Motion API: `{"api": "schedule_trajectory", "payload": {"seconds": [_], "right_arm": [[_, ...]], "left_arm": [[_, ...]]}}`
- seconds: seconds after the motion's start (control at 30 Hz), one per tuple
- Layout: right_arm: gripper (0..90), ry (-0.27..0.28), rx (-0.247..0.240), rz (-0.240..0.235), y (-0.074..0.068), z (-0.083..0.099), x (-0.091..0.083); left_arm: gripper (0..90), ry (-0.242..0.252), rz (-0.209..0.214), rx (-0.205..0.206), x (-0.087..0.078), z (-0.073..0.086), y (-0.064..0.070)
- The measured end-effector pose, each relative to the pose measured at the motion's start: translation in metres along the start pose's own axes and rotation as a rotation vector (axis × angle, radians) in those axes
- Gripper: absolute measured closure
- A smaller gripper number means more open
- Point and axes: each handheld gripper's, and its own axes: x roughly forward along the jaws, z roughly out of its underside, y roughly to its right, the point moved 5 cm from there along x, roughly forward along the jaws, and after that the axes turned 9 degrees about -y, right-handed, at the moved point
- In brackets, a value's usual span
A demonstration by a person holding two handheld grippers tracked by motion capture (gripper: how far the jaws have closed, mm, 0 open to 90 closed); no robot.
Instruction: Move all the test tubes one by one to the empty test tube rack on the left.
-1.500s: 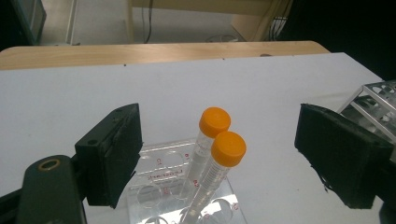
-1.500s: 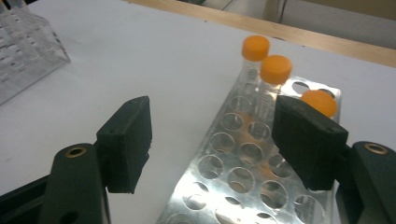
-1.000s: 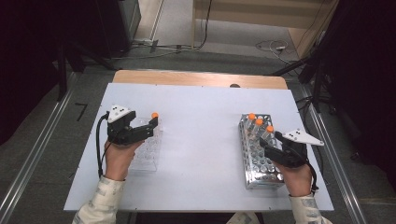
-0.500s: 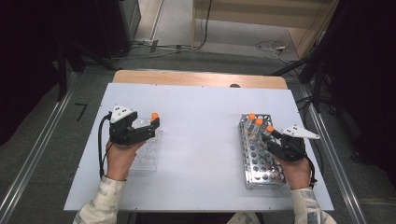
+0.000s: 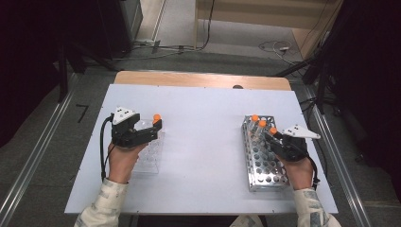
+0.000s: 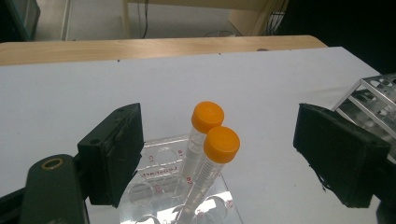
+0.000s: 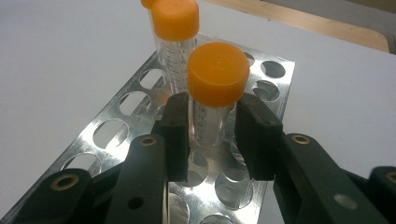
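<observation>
A clear plastic rack (image 5: 146, 158) at the table's left holds two upright orange-capped tubes (image 6: 208, 116). My left gripper (image 5: 156, 128) hovers over that rack, open. In the left gripper view its gripper (image 6: 224, 137) has one jaw wide on each side of the two tubes, touching neither. On the right stands a metal rack (image 5: 265, 165) with three orange-capped tubes. My right gripper (image 5: 270, 135) is at the nearest tube (image 7: 215, 74). In the right gripper view the gripper (image 7: 212, 128) is shut on this tube's clear body just below the cap, and the tube still stands in the metal rack (image 7: 116, 135).
Two more orange-capped tubes (image 5: 258, 120) stand at the far end of the metal rack, just beyond the held one. The white table top (image 5: 203, 142) is bare between the racks. A wooden strip (image 5: 198, 79) runs along the far edge.
My right gripper has moved forward and a little left onto the nearest tube in the metal rack. The left gripper has hardly moved.
</observation>
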Motion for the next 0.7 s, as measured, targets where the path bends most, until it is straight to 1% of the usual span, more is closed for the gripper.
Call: {"api": "schedule_trajectory", "payload": {"seconds": [0.2,0.33,0.57,0.7], "right_arm": [[65.1,-0.003,-0.010,-0.002,-0.0003,0.0001,0.0031],[69.7,0.001,-0.016,-0.003,-0.0003,0.0000,0.0034],[70.7,0.001,-0.015,-0.010,-0.0004,-0.0002,0.0029],[70.8,0.011,-0.014,-0.011,-0.0002,-0.0022,-0.0011]], "left_arm": [[16.4,-0.003,0.001,0.003,0.0005,0.0003,0.0005],[16.4,-0.003,0.002,0.003,0.0007,0.0005,0.0009],[16.4,-0.003,0.002,0.002,0.0005,0.0005,0.0006],[16.4,-0.002,0.003,0.003,0.0002,0.0004,0.0003]]}}
